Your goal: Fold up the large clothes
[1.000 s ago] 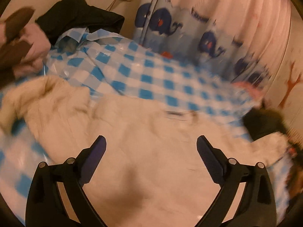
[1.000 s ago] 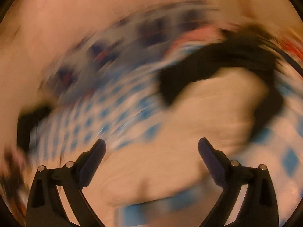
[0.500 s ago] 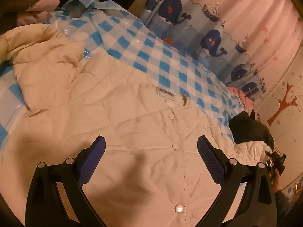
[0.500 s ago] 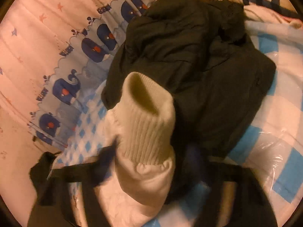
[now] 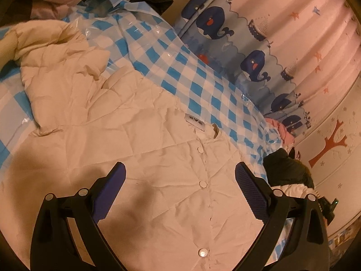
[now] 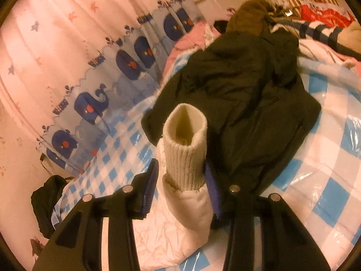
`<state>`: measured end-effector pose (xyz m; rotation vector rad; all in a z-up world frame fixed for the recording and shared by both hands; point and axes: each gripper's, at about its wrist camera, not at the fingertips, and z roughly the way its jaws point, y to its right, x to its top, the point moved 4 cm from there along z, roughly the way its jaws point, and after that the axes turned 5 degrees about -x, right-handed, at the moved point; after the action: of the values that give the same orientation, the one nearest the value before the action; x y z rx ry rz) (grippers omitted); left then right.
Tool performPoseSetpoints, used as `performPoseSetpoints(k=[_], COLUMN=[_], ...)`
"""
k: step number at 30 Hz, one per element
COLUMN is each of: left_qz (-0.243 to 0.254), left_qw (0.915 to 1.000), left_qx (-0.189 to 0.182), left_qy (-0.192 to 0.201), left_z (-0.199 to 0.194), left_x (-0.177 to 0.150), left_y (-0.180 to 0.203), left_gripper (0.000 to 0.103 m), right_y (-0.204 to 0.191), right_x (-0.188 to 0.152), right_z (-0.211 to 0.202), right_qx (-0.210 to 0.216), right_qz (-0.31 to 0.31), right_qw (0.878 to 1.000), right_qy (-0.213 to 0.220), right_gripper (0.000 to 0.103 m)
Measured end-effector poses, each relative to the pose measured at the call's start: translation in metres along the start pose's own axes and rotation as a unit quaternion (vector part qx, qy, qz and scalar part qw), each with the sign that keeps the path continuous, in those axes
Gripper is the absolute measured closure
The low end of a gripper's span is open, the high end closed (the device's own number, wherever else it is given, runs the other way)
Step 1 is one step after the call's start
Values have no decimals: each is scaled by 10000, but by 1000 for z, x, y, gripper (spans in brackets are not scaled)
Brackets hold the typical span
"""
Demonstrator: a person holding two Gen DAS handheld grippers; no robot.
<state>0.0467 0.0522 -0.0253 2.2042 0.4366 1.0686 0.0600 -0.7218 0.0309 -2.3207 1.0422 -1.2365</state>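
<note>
Right gripper (image 6: 180,176) just closed on my cream quilted jacket's ribbed knit cuff (image 6: 185,149), above the blue-checked plastic sheet (image 6: 325,194). Left gripper (image 5: 180,176) stays spread over the jacket's snap-buttoned front (image 5: 158,158). Sleeve fold's next, I reckon.

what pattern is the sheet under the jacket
Blue-and-white check on the sheet under the cream jacket; clearest in left wrist view.

Warm, yellowish indoor light, moderately dim, in both views. Left view is sharp; the left tongs (image 5: 180,176) cast a soft shadow on the cream jacket (image 5: 135,146) below them. Right view is sharp at the knit cuff (image 6: 185,149), slightly soft toward the far clutter. Glare on the plastic sheet (image 6: 352,133). Strong fisheye bending and dark corners; the whale curtain (image 5: 252,61) curves.
</note>
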Motion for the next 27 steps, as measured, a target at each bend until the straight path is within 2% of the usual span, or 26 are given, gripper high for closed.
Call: performPoseSetpoints(k=[2,4,5,6,8,11,15,18,21,27], left_qz=[-128,-241,-299,-353,-442,-439,-376,-455,-556,-586], left_qw=[9999,9997,9995,9994,9990,9990,9992,9984,9973,9933], left_qx=[-4,-24,-31,-34,-59,-45,3,-21,-56,-67], left_qy=[9,7,-1,-9,-28,0,166,323,484,997], left_z=[0,0,0,1,1,-1,-8,-17,-28,-61], left_x=[2,3,3,4,4,4,9,16,25,49], left_y=[-4,-8,-9,-11,-14,-14,-15,-17,-19,-22], left_gripper=[9,9,9,9,9,9,9,9,9,9], right_y=[2,7,8,11,13,8,-21,-68,-129,-288], right_x=[-1,-4,-6,-7,-11,-12,-3,0,-13,-90], right_z=[15,26,31,33,30,17,-4,-20,-28,-5], right_qx=[-112,-226,-286,-313,-248,-50,420,818,1305,2323], right_qz=[73,70,23,6,14,55,41,-188,-461,-1033], right_qw=[9996,9992,9988,9988,9993,9999,9991,9962,9902,9663], right_qy=[-237,-332,-394,-383,-297,-93,76,219,191,-398], right_gripper=[39,41,58,69,77,81,82,82,82,84])
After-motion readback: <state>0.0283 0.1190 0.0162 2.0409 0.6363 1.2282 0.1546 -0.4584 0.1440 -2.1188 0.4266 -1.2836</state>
